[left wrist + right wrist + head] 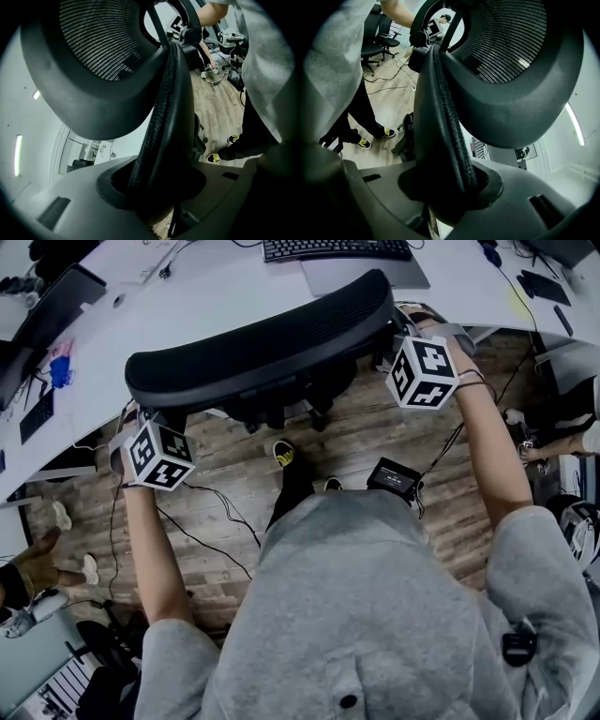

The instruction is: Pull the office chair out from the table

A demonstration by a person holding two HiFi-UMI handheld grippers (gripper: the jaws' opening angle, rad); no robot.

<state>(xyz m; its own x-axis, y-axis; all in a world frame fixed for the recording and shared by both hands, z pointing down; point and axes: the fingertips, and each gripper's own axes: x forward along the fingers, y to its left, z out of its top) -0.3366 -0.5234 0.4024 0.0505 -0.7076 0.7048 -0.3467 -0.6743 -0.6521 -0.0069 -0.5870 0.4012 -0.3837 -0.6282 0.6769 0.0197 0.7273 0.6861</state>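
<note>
In the head view the black office chair's backrest [262, 338] curves across in front of the white table [216, 287], with the seat tucked beneath. My left gripper [145, 416] clamps the backrest's left edge, and my right gripper [401, 332] clamps its right edge. The left gripper view has the padded rim [161, 131] running down between the jaws of the left gripper [154, 185], with the mesh back [103, 42] above. Likewise, in the right gripper view the rim [440, 136] is pinched in the right gripper [450, 187].
A keyboard [336, 248] and a laptop lie on the table behind the chair. The person's shoes [284, 453] stand on the wood floor by the chair base [281, 409]. A black box [394, 477] and cables lie on the floor. Other office chairs [377, 33] stand further off.
</note>
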